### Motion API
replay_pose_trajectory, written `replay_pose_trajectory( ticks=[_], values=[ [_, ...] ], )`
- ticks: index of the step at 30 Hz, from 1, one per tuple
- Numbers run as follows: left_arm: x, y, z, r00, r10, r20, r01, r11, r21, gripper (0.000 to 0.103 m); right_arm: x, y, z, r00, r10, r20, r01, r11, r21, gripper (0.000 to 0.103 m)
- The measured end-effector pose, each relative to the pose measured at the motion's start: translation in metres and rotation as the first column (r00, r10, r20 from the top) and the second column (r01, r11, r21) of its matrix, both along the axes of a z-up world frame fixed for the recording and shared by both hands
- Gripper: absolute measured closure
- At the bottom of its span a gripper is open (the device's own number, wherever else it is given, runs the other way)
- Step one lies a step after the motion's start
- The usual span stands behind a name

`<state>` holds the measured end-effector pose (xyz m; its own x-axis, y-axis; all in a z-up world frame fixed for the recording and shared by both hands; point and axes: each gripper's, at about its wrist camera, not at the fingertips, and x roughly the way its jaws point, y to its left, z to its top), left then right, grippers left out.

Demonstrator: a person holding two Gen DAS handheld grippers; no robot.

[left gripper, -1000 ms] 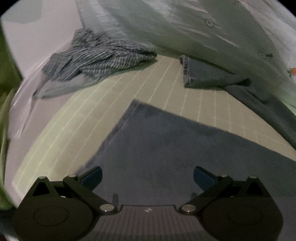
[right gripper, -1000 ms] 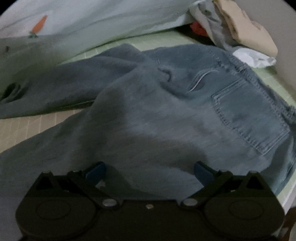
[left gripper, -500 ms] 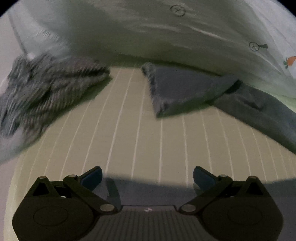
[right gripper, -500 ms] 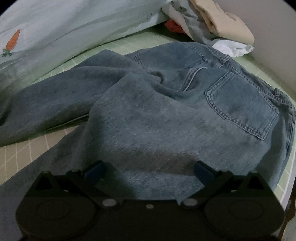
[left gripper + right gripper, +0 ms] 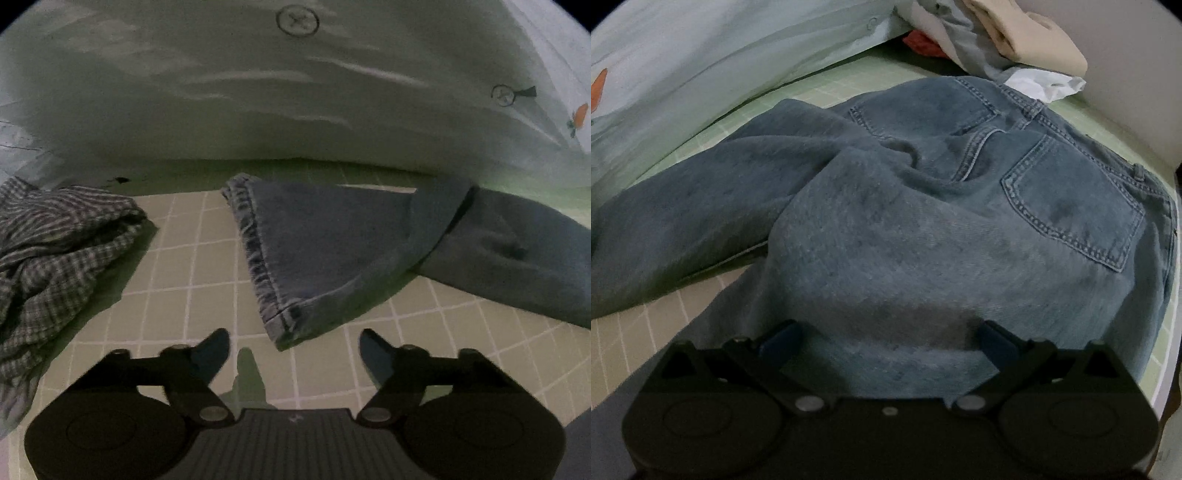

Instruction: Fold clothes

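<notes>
Pale green bedding [image 5: 177, 266] with a white grid is lying under everything, and a light quilt [image 5: 295, 110] printed with small carrots is heaping up along the far side. Blue jeans [image 5: 923, 229] are sprawling across the grid, seat and back pockets up at the far right, the two legs running off to the left and one leg crossing partly over the other. In the left wrist view one leg's hem [image 5: 266, 258] is lying flat just beyond the left gripper [image 5: 293, 345], whose fingers are standing spread with nothing between them, hovering over bare sheet. The right gripper [image 5: 886, 334] is also standing spread, low over the thigh cloth; I cannot tell whether its tips are touching the denim.

A crumpled checked shirt [image 5: 55, 243] is sitting at the far left, and a loose pile of other garments [image 5: 1008, 40] is resting past the waistband at the far right.

Denim like this is looking thick and fairly heavy, soft enough to drape but stiff at its seams, and unlikely to slip from a pinch. The stitched hem and the waistband are probably offering the firmest places to take hold, since doubled cloth there should resist stretching. Gripping mid-leg would likely be gathering only the top layer and dragging wrinkles along
</notes>
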<state>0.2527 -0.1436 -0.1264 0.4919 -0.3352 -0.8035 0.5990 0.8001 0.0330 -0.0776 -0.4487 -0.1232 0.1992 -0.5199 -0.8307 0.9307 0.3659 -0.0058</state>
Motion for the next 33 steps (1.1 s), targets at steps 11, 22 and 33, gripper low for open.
replay_pose_trajectory(
  ticks=[11, 22, 33],
  values=[
    [0.039, -0.004, 0.001, 0.996, 0.086, -0.001, -0.086, 0.984, -0.158, 0.085, 0.002, -0.005, -0.001, 1.0, 0.024, 0.004, -0.024, 1.0, -0.01, 0.0],
    [0.078, -0.028, 0.098, 0.95, 0.244, 0.197, -0.115, 0.856, -0.504, 0.088, 0.009, -0.01, -0.001, 0.999, 0.043, 0.005, -0.043, 0.999, -0.012, 0.0],
    [-0.006, 0.072, 0.113, 0.907, 0.364, 0.214, -0.245, 0.867, -0.434, 0.088, 0.005, -0.011, -0.002, 0.997, 0.073, 0.015, -0.072, 0.997, -0.032, 0.0]
  ],
)
